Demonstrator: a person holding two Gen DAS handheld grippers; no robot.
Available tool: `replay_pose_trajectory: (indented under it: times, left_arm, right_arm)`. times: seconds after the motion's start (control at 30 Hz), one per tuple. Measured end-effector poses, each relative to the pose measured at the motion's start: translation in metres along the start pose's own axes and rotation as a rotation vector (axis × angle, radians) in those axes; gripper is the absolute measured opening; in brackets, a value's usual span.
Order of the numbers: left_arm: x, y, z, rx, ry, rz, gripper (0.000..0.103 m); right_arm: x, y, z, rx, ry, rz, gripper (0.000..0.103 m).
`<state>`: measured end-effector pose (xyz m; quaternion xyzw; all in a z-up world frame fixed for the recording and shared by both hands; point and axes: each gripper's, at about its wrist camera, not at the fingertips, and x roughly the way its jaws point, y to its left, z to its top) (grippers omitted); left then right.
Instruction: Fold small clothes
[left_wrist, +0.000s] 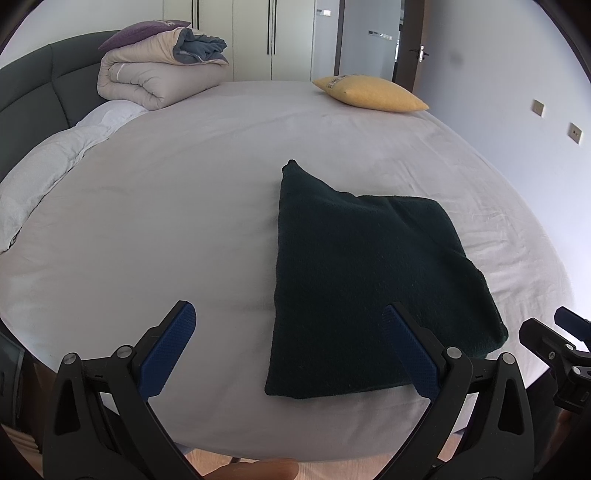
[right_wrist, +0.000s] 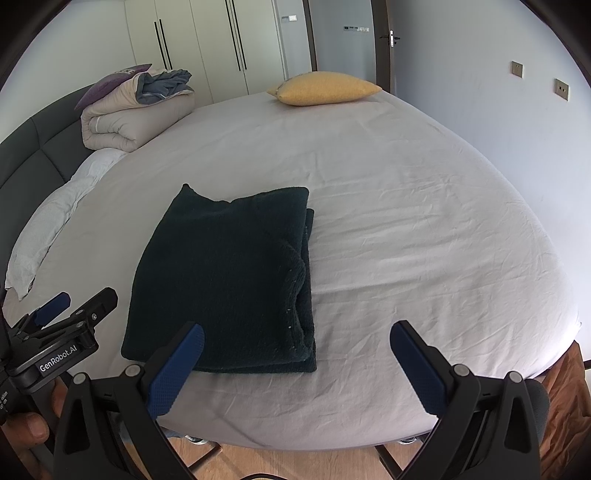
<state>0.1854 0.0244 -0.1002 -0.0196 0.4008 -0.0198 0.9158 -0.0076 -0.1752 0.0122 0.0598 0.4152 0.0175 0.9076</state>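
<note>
Both tongs stood wide and empty: the left gripper (left_wrist: 288, 347) and right gripper (right_wrist: 295, 365) hung at the near edge of the bed (right_wrist: 406, 240), apparently because the dark garment (right_wrist: 229, 280) already lay folded there, one far corner poking out.

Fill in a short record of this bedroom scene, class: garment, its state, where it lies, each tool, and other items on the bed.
garment: dark green garment
state: folded, layers stacked, flat
location: near edge of bed
left tool: open, holding nothing
right tool: open, holding nothing
other items: yellow pillow, rolled duvet
</note>
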Motion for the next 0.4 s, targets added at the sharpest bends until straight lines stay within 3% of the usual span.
replay_pose_trajectory:
  times: [0.4]
  left_arm:
    - [0.0011, -0.0007, 0.0011, -0.002, 0.001, -0.006, 0.103]
  right_arm:
    - [0.001, -0.0013, 0.0005, 0.006, 0.008, 0.007, 0.103]
